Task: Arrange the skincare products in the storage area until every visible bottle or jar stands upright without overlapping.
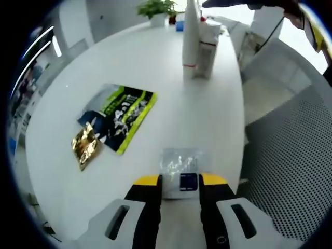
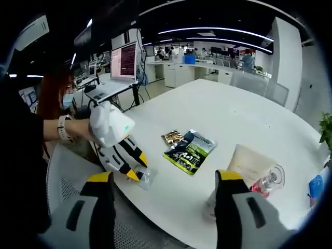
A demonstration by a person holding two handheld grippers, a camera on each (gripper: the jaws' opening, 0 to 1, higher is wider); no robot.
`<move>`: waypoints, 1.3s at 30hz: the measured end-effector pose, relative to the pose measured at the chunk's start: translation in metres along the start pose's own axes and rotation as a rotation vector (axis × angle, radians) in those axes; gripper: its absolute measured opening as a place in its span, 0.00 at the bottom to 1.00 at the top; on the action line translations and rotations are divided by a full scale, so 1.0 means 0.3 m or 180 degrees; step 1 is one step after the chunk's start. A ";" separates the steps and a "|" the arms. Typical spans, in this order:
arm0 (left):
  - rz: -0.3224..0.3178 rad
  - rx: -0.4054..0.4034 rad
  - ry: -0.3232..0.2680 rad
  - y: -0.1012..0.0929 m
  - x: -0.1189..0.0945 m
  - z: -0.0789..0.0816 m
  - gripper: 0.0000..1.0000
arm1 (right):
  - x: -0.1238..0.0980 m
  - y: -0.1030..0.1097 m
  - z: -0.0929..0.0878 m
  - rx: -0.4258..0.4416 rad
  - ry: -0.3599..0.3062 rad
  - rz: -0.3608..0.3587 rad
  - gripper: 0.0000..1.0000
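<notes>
A tall white bottle (image 1: pixel 190 36) stands upright at the table's far side, with a white tube-like container (image 1: pixel 209 47) upright against its right. In the right gripper view these look like a cream-white container (image 2: pixel 250 161) and a clear-topped bottle with a red band (image 2: pixel 270 181), just above my right jaw. My right gripper (image 2: pixel 165 176) is wide open with nothing between its jaws. My left gripper (image 1: pixel 180 180) is closed on a clear sachet (image 1: pixel 179 162) with a blue label at the table's near edge. A hand holds that left gripper (image 2: pixel 136 171) in the right gripper view.
A green and black packet (image 1: pixel 124 116) and a gold packet (image 1: pixel 85 145) lie flat mid-table. A potted plant (image 1: pixel 157 10) stands at the far end. A mesh chair (image 1: pixel 290 161) is beside the table edge. A laptop (image 2: pixel 122 70) sits on a stand behind.
</notes>
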State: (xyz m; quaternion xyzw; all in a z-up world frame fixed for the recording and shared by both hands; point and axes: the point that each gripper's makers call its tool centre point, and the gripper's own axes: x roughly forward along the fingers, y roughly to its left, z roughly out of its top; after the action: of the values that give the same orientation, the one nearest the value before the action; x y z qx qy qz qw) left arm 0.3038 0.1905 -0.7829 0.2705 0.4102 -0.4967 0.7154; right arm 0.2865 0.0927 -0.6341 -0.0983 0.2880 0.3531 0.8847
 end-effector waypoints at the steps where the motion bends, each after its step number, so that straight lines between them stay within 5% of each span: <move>1: 0.0018 -0.0006 0.0007 0.013 -0.006 -0.009 0.24 | 0.008 0.001 0.000 -0.0014 0.0012 0.0003 0.80; 10: 0.0034 -0.0085 -0.0003 0.088 -0.036 -0.055 0.24 | 0.083 -0.002 0.002 0.0004 0.0059 0.0099 0.69; 31: 0.0038 0.0010 0.0070 0.167 -0.076 -0.100 0.28 | 0.298 -0.048 -0.054 0.0095 0.0237 -0.0308 0.58; 33: 0.0043 -0.0050 0.0036 0.172 -0.082 -0.087 0.29 | 0.319 -0.061 -0.068 0.0139 0.0240 -0.0338 0.57; 39: 0.0057 -0.0452 -0.0464 0.199 -0.096 0.040 0.29 | 0.356 -0.107 -0.103 0.0530 0.0189 -0.0465 0.57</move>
State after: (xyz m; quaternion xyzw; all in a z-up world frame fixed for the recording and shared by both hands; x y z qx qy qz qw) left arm 0.3582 0.2166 -0.7533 0.1860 0.3888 -0.4783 0.7652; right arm 0.3571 0.1184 -0.7221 -0.0556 0.3345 0.2594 0.9043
